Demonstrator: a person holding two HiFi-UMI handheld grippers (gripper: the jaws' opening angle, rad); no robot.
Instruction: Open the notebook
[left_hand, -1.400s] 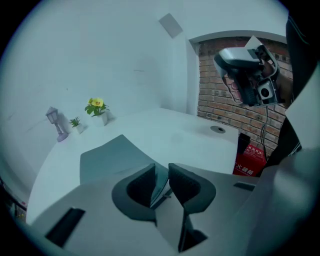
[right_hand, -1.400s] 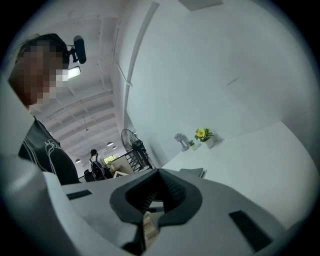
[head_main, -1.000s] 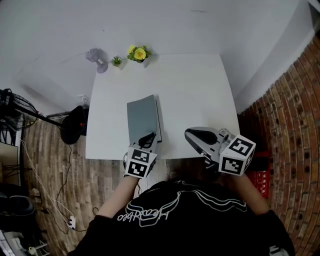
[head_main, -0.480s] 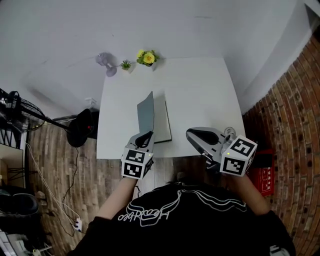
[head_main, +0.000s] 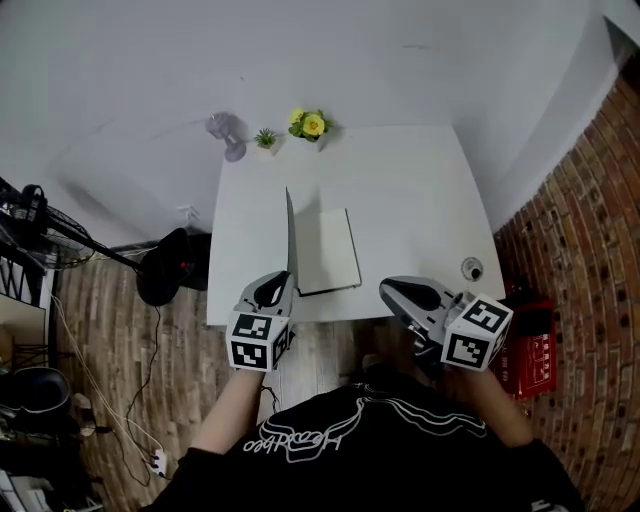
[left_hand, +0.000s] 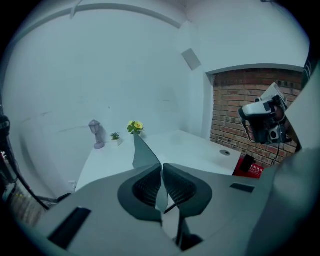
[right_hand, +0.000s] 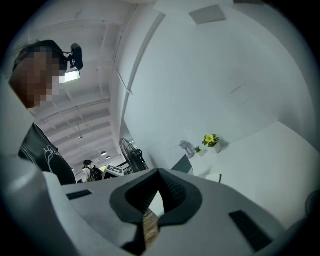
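Observation:
The notebook lies on the white table near its front edge, with white pages showing. Its grey cover stands about upright along the left side of the pages. My left gripper is shut on the cover's near edge. In the left gripper view the thin cover runs up from between the pads of my left gripper. My right gripper hovers off the table's front edge, right of the notebook. It is shut with nothing in it, and in its own view the right gripper has its tips together.
At the table's far edge stand a small lamp ornament, a tiny green plant and yellow flowers. A small round object sits near the right edge. A red crate and a black bag are on the floor.
The grey cover has swung up from lying nearly flat to standing upright, baring the white pages. My left gripper rose with it. The right gripper shifted slightly.

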